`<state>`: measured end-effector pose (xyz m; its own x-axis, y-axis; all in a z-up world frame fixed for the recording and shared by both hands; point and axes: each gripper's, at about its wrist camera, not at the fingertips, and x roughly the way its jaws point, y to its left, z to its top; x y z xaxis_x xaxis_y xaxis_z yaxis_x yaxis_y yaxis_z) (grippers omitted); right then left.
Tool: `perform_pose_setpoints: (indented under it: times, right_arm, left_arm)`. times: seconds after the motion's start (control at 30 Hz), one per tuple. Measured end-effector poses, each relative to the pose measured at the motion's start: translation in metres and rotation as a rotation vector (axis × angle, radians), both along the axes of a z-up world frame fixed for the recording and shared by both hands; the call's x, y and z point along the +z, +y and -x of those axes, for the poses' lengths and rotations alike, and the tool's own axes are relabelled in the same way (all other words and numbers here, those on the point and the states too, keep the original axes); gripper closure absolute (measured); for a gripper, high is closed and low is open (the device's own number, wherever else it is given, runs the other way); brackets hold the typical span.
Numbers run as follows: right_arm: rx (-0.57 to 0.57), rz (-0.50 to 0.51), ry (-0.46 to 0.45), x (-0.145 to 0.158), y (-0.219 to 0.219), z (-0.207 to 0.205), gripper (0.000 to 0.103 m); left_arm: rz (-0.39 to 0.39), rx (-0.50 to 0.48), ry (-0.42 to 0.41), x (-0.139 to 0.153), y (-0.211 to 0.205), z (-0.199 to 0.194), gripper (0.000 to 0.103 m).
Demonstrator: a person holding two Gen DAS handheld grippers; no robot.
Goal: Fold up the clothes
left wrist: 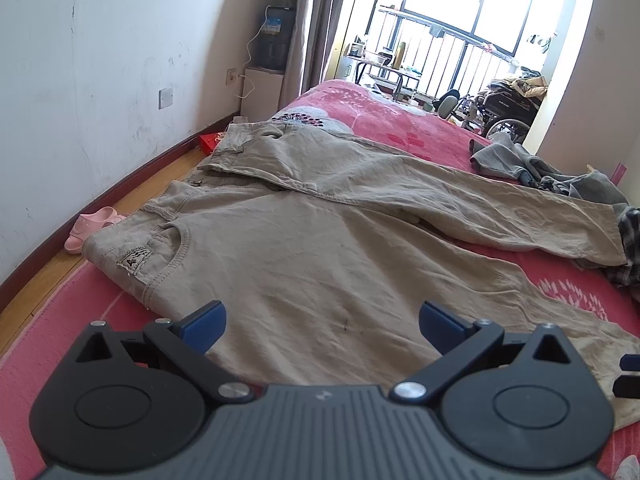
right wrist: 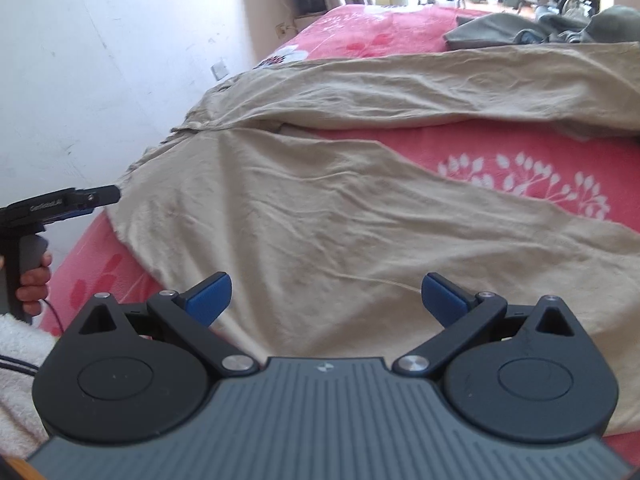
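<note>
A pair of beige trousers lies spread flat on the pink floral bedspread, waistband toward the left edge of the bed, the two legs splayed apart to the right. The trousers also fill the right wrist view. My left gripper is open and empty, just above the near leg by the hip. My right gripper is open and empty, above the near leg further down. The left gripper also shows at the left edge of the right wrist view.
A heap of grey and checked clothes lies at the bed's far right. Pink slippers sit on the wooden floor by the white wall. A water dispenser stands in the corner; a wheelchair is by the balcony.
</note>
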<state>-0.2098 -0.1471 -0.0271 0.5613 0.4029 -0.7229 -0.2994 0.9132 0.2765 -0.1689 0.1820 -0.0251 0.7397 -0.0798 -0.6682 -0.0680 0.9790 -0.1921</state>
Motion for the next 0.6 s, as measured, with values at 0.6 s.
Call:
perform_pose_setpoints:
  times: [0.6]
  right_arm:
    - [0.022,0.028,-0.001,-0.0001,0.0023,0.0018,0.001]
  left_arm:
    - [0.024,0.004,0.002,0.0004,0.0018,0.0007,0.0]
